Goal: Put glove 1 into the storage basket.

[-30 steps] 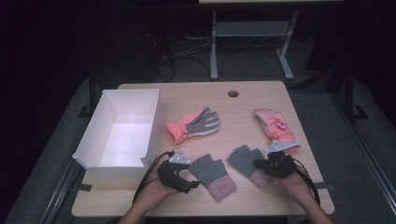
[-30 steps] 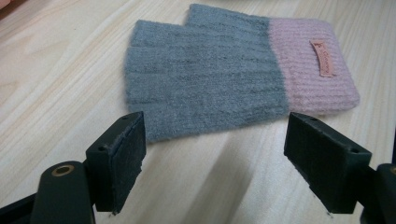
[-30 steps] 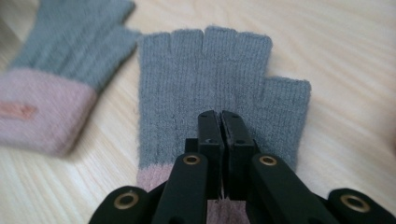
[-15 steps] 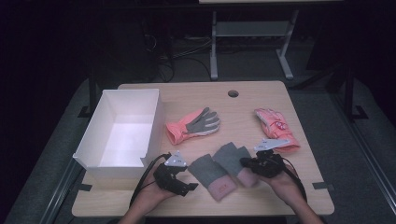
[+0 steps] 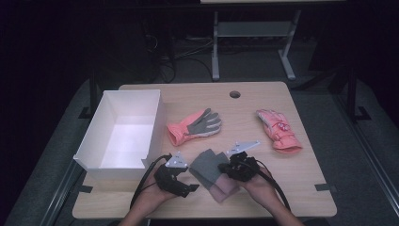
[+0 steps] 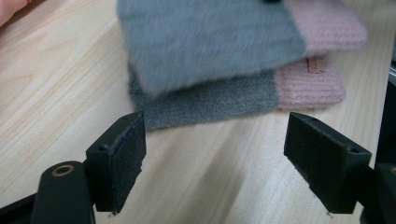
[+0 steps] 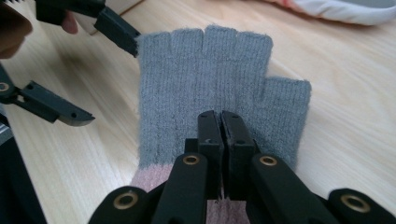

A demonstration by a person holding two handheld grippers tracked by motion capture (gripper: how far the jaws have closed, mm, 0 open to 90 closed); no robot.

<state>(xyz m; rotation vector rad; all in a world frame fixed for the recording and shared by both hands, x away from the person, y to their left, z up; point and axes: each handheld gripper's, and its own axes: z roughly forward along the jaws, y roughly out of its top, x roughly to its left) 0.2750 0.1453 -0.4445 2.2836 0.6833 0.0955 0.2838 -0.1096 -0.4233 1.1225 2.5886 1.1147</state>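
Pinching the upper grey glove [image 7: 205, 84], right gripper [image 7: 221, 122] jaws closed; left gripper [image 6: 212, 154] jaws agape.

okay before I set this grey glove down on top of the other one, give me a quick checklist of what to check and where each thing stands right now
1. Right gripper shut on the carried grey glove: ok, its fingers are pinched together on the knit near the pink cuff.
2. Carried glove over the lower grey glove: ok, it overlaps it in the left gripper view, though skewed.
3. Edges and cuffs lined up: not ok, the lower glove sticks out along one side and at the cuff.
4. Left gripper clear of the stack: ok, open and holding nothing, just short of the gloves.
5. Carried glove touching the lower one: cannot tell.
6. White box unobstructed: ok, nothing inside.
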